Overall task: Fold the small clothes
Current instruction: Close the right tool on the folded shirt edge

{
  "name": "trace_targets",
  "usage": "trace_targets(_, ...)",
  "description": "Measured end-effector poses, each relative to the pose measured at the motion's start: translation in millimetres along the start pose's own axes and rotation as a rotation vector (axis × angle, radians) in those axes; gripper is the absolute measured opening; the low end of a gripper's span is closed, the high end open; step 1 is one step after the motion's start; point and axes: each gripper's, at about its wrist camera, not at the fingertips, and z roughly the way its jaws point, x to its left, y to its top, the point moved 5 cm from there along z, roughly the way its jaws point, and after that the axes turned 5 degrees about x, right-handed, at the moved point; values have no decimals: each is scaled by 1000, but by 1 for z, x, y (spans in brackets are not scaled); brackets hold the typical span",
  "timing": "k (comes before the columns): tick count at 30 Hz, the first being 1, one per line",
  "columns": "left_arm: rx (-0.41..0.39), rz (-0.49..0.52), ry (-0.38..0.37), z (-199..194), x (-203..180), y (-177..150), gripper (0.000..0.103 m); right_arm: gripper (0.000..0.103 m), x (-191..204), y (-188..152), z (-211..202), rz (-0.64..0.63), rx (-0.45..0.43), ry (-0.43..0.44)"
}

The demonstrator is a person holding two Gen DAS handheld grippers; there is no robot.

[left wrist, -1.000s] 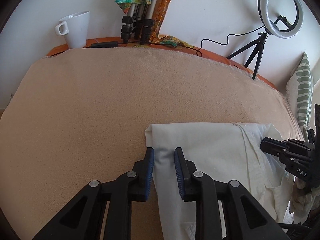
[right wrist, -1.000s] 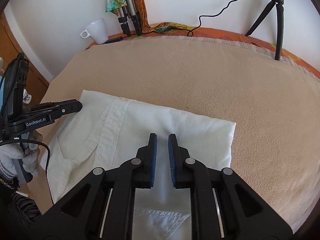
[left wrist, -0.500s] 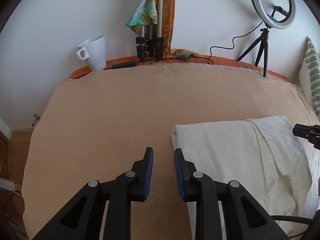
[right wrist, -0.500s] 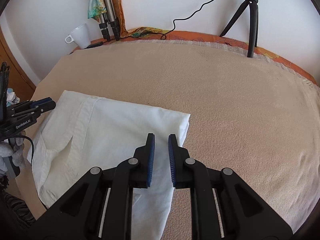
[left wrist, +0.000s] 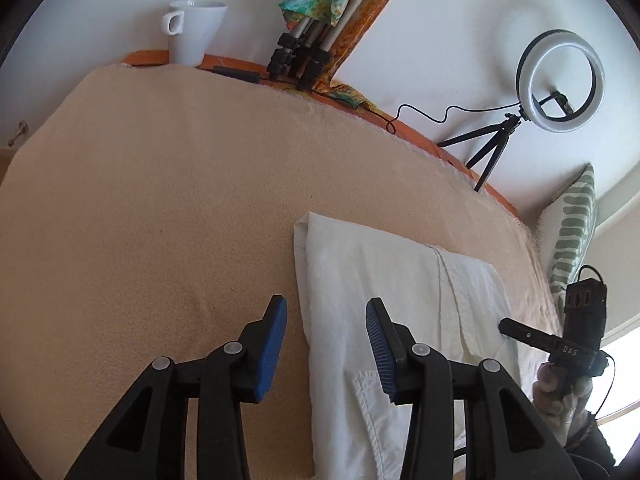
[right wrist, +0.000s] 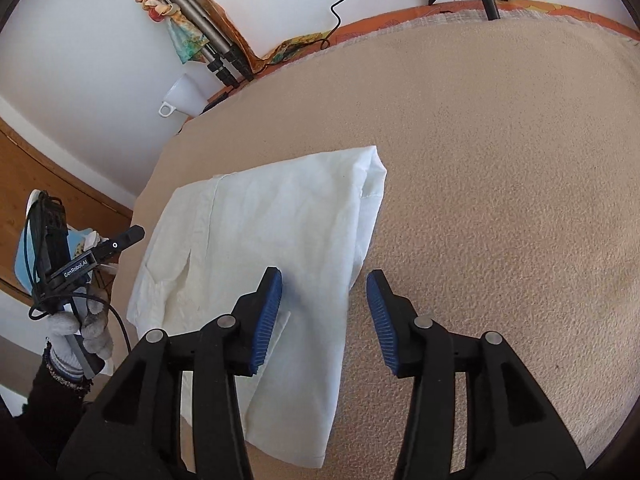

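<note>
While both grippers tilt down at the table (left wrist: 160, 208), their fingers are spreading apart, and neither pair is pinching anything. The left gripper (left wrist: 326, 344) hangs over the left edge of the folded white shirt (left wrist: 380, 280): one blue pad sits above bare beige cover, the other above the cloth, with the shirt's edge running up between them. The right gripper (right wrist: 324, 312) mirrors that at the shirt's right edge, left pad over the fabric and right pad over the bare table. I can't tell if any pad actually touches the cloth.

The shirt lies flat on the near part of the table, folded into a long rectangle.

The left wrist view catches stuff the other one crops: a ring light (left wrist: 560, 80) on a small tripod at the far right, and a green-striped cushion (left wrist: 568, 240) at the right. It also shows the right gripper from the side, held in a gloved hand (left wrist: 560, 392). The right wrist view gives the left gripper the same way, plus wood panelling (right wrist: 48, 176) at the left. Both views show the white mug (left wrist: 196, 32) and the folded tripod legs (left wrist: 300, 52) against the far wall.
</note>
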Motion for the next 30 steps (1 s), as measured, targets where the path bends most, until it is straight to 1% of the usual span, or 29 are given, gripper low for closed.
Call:
trace_targets(1, 31, -55, -58, 5, 4, -1, 42, 47, -2, 0, 2, 22, 6, 34)
trace_targets(2, 53, -92, -86, 11, 8, -2, 41, 47, -4, -2, 5, 42, 12, 57)
trace_targets(4, 87, -120, -117, 21, 10, -5, 36, 47, -6, -1, 9, 59, 5, 94)
trace_targets(5, 103, -120, -125, 25, 9, -6, 36, 47, -6, -1, 10, 59, 8, 108)
trace_targets(8, 97, -109, -117, 29, 5, -4, 35, 46, -5, 0, 12, 59, 15, 133)
trace_targets(12, 94, -108, -112, 30, 1, -3, 33, 41, -7, -3, 12, 70, 19, 158)
trace_targets(15, 89, -92, -93, 30, -1, -3, 33, 38, -10, -2, 12, 94, 21, 176)
trace_targets(16, 86, -89, -90, 30, 0, -4, 32, 37, -10, -1, 12, 96, 21, 176)
trace_targets(17, 84, -89, -88, 30, 0, -4, 31, 34, -9, -1, 13, 96, 20, 173)
trace_targets(19, 82, -84, -89, 30, -1, -5, 25, 30, -6, 1, 14, 92, 19, 171)
trace_targets(21, 75, -75, -79, 29, -1, -5, 21, 24, -5, 2, 14, 97, 16, 175)
trace_targets(22, 69, -69, -71, 28, -3, -5, 20, 23, -4, 2, 14, 95, 13, 174)
trace_targets(24, 56, -49, -38, 26, -5, -5, 20, 21, -1, 3, 12, 77, 7, 159)
trace_targets(26, 42, -9, 9, 25, -8, -6, 24, 21, 0, 3, 11, 62, 6, 146)
trace_targets(27, 40, 7, 28, 24, -9, -6, 31, 22, 0, 4, 12, 64, 9, 141)
trace_targets(28, 51, 16, 29, 25, -9, -7, 38, 25, -1, 4, 12, 68, 11, 138)
trace_targets(30, 59, 9, 23, 25, -6, -9, 41, 31, -6, 3, 11, 81, 12, 121)
